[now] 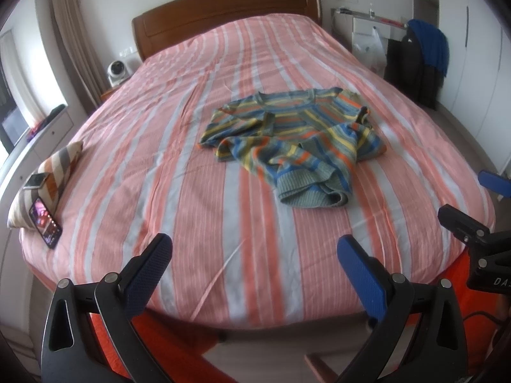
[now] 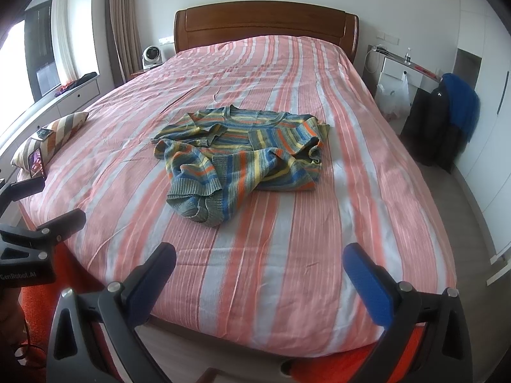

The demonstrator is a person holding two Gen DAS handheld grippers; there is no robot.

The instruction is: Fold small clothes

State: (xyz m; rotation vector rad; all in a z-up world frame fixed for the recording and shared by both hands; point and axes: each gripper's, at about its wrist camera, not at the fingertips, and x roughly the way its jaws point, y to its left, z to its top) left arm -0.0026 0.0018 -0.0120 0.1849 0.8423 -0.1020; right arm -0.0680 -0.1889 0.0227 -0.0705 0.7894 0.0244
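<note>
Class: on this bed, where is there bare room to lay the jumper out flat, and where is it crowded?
Free: the wide sheet between the striped jumper and the headboard, and the strip between the jumper and the foot edge, by the open left gripper and right gripper. Crowded: the left edge, with the pillow and phone.

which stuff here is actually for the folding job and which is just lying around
For the job:
- striped sweater, crumpled on the bed
- left tongs, open
- right tongs, open

Just lying about:
- striped pillow
- phone propped against it
- small fan
- blue garment over a chair
</note>
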